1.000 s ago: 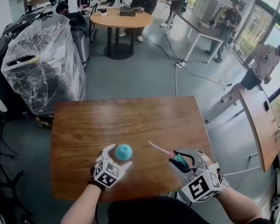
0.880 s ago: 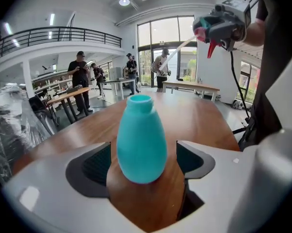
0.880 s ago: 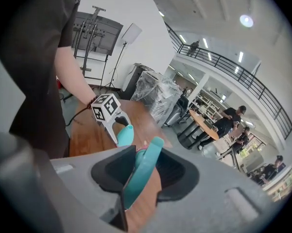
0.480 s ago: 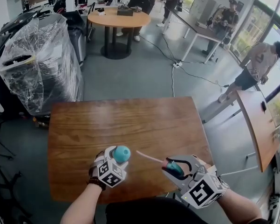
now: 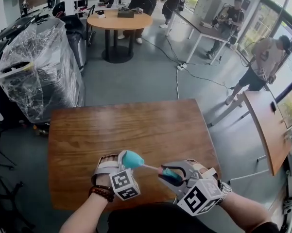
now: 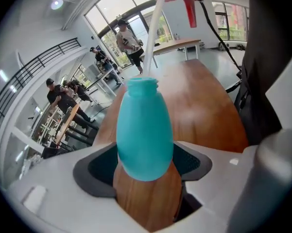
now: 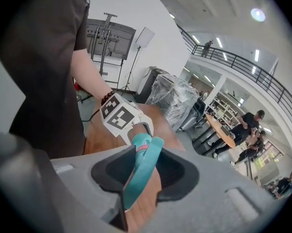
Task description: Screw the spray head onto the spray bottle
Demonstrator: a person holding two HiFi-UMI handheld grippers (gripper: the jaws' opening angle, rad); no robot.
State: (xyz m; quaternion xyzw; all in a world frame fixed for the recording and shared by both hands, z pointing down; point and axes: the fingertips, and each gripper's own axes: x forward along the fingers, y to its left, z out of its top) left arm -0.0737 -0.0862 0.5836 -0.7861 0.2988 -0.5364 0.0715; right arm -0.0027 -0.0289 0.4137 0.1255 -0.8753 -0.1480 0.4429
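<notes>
One teal spray bottle, one spray head, one wooden table. The left gripper, jaws just drawn closer, clamps the bottle, tilted above the table's near edge. The right gripper grips the spray head over that same edge, its dip tube reaching the bottle's mouth. Broad tabletop stretches beyond toward the table's far edge.

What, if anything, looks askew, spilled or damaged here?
Nothing stands out. The bottle is tilted above the table, apparently to meet the spray head, whose tube reaches into its neck. No spill or damage shows.
</notes>
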